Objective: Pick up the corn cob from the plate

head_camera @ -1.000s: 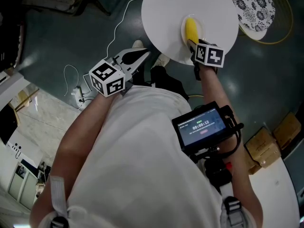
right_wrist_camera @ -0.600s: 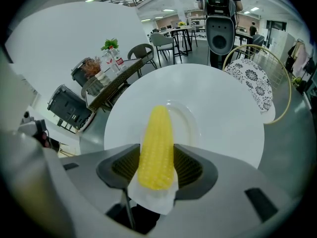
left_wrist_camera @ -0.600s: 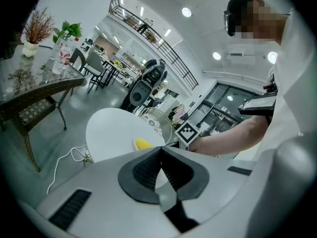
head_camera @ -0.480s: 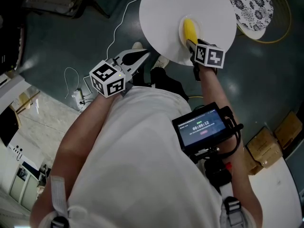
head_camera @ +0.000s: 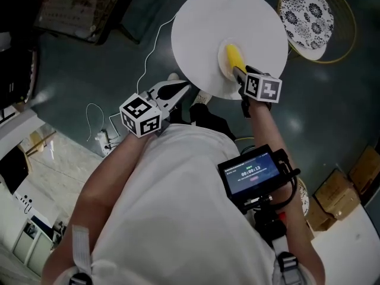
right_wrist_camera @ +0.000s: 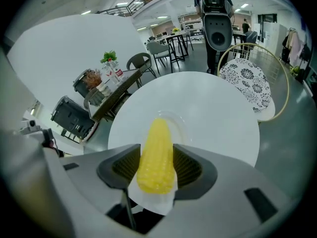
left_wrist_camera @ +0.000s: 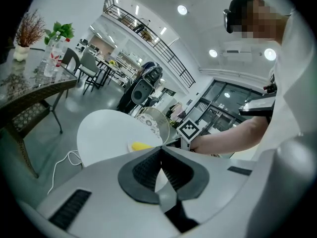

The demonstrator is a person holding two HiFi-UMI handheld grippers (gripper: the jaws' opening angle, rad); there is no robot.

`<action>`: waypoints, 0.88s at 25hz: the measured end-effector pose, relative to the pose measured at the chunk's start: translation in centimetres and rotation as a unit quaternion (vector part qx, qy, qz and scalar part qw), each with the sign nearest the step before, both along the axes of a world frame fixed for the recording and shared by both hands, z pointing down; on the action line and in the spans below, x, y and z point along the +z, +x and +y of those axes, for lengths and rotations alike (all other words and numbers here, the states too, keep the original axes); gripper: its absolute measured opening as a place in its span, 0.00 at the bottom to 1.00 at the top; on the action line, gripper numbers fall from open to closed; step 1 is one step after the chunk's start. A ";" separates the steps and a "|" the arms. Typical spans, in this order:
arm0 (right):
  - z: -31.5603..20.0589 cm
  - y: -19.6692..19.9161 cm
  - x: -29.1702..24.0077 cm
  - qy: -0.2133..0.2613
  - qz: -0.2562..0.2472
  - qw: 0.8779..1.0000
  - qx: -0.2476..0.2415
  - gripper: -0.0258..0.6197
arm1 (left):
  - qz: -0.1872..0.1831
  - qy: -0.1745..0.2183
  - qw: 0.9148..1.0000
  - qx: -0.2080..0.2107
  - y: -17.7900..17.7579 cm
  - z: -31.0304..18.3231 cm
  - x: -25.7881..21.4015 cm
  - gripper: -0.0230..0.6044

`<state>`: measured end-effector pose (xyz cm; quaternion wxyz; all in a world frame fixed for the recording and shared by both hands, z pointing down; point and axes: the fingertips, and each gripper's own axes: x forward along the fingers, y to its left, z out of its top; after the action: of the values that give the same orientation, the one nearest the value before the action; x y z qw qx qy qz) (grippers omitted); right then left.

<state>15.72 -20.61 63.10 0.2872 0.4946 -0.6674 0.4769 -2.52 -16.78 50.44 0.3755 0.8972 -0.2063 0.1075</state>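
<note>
My right gripper (head_camera: 238,70) is shut on the yellow corn cob (right_wrist_camera: 156,155). Its dark pads press on both sides of the cob, which points forward, away from the gripper. In the head view the corn cob (head_camera: 234,56) hangs just over a small clear plate (head_camera: 224,61) near the front edge of the round white table (head_camera: 202,22). The right gripper view shows the plate (right_wrist_camera: 179,123) beyond the cob's tip. To the left, off the table and over the floor, my left gripper (head_camera: 189,86) is shut with nothing in it. The left gripper view has its fingertips (left_wrist_camera: 161,149) meeting.
A gold-rimmed chair with a patterned black-and-white seat (head_camera: 306,19) stands right of the table. A white cable (head_camera: 151,46) runs across the dark floor. A screen device (head_camera: 250,172) hangs at the person's chest. Cardboard boxes (head_camera: 332,200) sit at lower right.
The right gripper has risen slightly with the corn cob still in its jaws. The left gripper has drifted a little up and towards the table. The head view has shifted.
</note>
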 end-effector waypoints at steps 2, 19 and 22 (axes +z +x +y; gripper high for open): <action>-0.2 -0.2 0.1 0.002 -0.012 1.000 0.005 0.37 | 0.000 0.001 1.000 0.003 0.1 -0.1 0.1 0.05; 1.1 -2.2 4.4 -0.074 0.125 0.963 -0.226 0.37 | -0.018 0.003 1.000 -0.003 0.7 1.0 -0.7 0.05; 1.1 -1.6 5.0 -0.107 0.099 0.962 -0.233 0.37 | -0.020 0.003 1.000 -0.007 1.0 1.2 -0.8 0.05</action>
<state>14.11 -19.53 68.06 0.5060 0.3368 -0.6773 0.4145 -1.55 -15.59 49.66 0.3691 0.8945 -0.2207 0.1219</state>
